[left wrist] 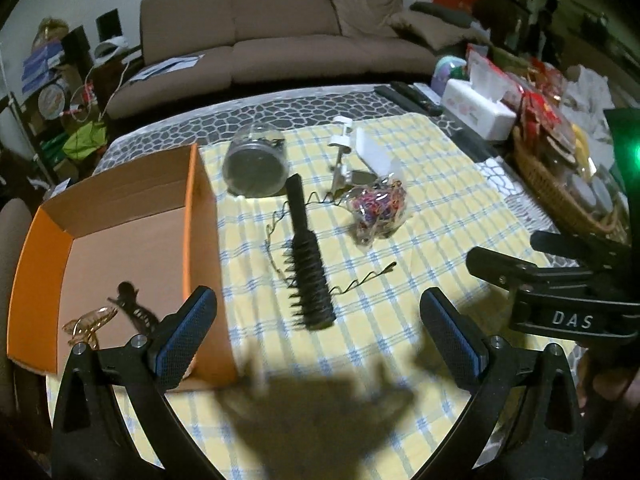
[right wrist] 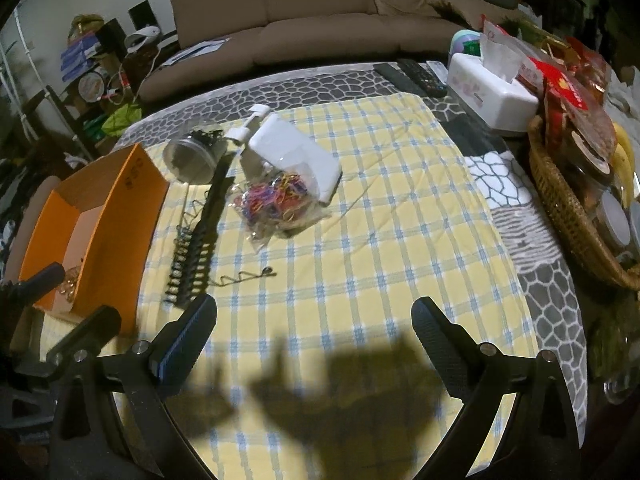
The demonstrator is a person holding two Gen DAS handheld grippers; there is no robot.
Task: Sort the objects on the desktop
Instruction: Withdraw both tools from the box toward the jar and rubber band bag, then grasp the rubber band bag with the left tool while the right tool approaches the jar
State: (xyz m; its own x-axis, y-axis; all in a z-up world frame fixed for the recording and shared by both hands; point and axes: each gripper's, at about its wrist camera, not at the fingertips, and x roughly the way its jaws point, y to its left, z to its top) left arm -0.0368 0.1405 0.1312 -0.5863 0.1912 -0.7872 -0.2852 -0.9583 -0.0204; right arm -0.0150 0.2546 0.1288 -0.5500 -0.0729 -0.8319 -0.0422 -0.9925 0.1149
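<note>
An orange cardboard box (left wrist: 202, 216) (right wrist: 120, 208) stands open at the left of the yellow checked cloth; a black hair claw (left wrist: 134, 306) and an amber hair claw (left wrist: 90, 320) lie inside. On the cloth lie a black hairbrush (left wrist: 306, 252) (right wrist: 200, 240), wavy hairpins (left wrist: 360, 280) (right wrist: 248, 276), a clear bag of coloured elastic bands (left wrist: 378, 210) (right wrist: 276, 200), a clear round jar on its side (left wrist: 256, 162) (right wrist: 192, 154) and a white stand (left wrist: 360, 148) (right wrist: 292, 152). My left gripper (left wrist: 318, 334) hovers open just before the brush head. My right gripper (right wrist: 314, 332) hangs open over bare cloth.
A white tissue box (left wrist: 478, 110) (right wrist: 490, 92), remote controls (right wrist: 412, 74) and a wicker basket of snacks (right wrist: 568, 200) crowd the table's right side. A brown sofa (left wrist: 280, 36) stands behind the table. The right gripper's body (left wrist: 560, 288) shows at the left view's right edge.
</note>
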